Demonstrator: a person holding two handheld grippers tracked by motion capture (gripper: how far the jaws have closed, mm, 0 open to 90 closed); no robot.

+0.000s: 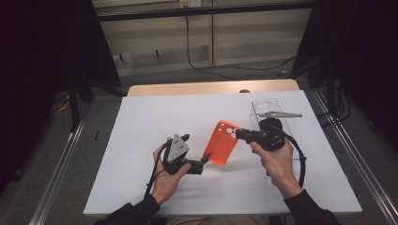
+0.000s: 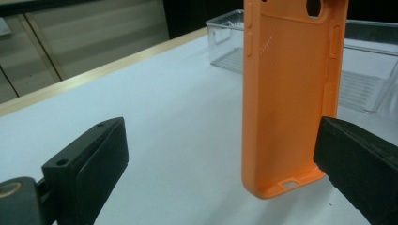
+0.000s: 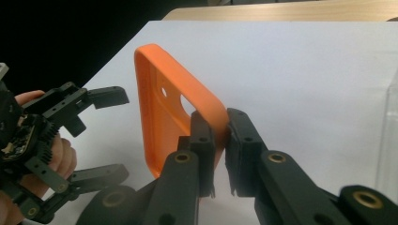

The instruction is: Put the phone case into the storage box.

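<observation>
An orange phone case (image 1: 225,142) is held up off the white sheet, tilted on end. My right gripper (image 1: 239,134) is shut on the case's upper edge near the camera cutout, and in the right gripper view its jaws (image 3: 220,126) pinch the rim of the case (image 3: 164,108). My left gripper (image 1: 195,147) stands open at the case's lower end. In the left gripper view the case (image 2: 286,93) hangs between the wide-apart jaws (image 2: 220,140), close against the right one; I cannot tell if it touches. The left gripper (image 3: 117,133) is also seen open from the right gripper view.
A clear plastic tray (image 1: 263,105) lies on the white sheet (image 1: 164,117) behind my right hand, and it appears behind the case as the clear tray (image 2: 366,84). The wooden table edge (image 1: 187,88) runs along the back. Dark stands and cables surround the table.
</observation>
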